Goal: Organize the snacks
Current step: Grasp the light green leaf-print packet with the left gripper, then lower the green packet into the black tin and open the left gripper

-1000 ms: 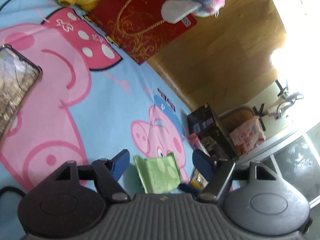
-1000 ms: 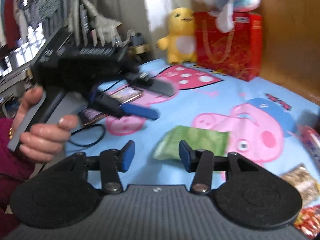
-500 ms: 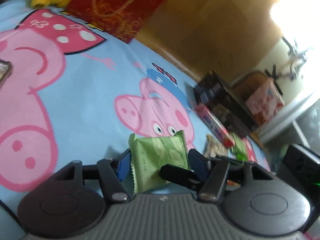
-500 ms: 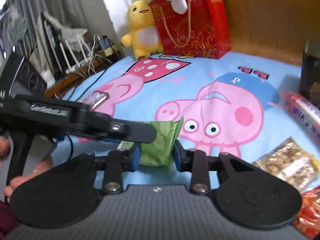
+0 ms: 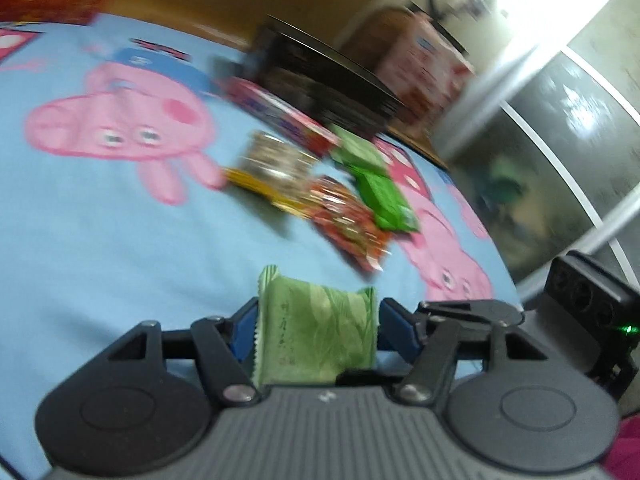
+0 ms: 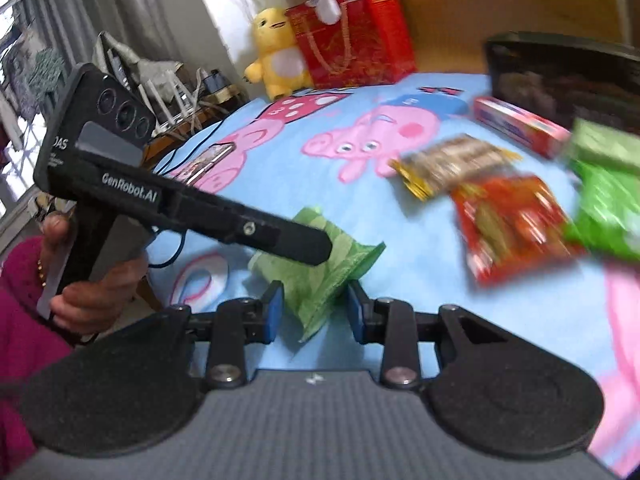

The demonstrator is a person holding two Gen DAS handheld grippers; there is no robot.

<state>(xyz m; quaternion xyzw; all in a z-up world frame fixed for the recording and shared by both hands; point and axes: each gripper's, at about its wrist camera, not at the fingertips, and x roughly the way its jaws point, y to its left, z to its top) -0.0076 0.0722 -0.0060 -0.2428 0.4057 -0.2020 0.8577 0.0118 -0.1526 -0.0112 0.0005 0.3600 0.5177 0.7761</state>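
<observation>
At far left, gripping a black handle with the left hand point(image 6: 92, 300); opening the left gripper point(image 5: 318, 316) around a green packet point(image 6: 352, 256), pad contact impossible to tell; clamping the right gripper point(image 6: 314, 306) on that packet's sides, over the blue cartoon sheet point(image 6: 400, 280); farther right, lying bunched together: 1 nut packet point(image 6: 452, 160), 1 red packet point(image 6: 512, 220), 1 pink box point(image 6: 520, 126), 2 green bags point(image 6: 608, 208)

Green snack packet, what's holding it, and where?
The right gripper pinches the green snack packet by its near end; the left gripper is opening its jaws around it.
</observation>
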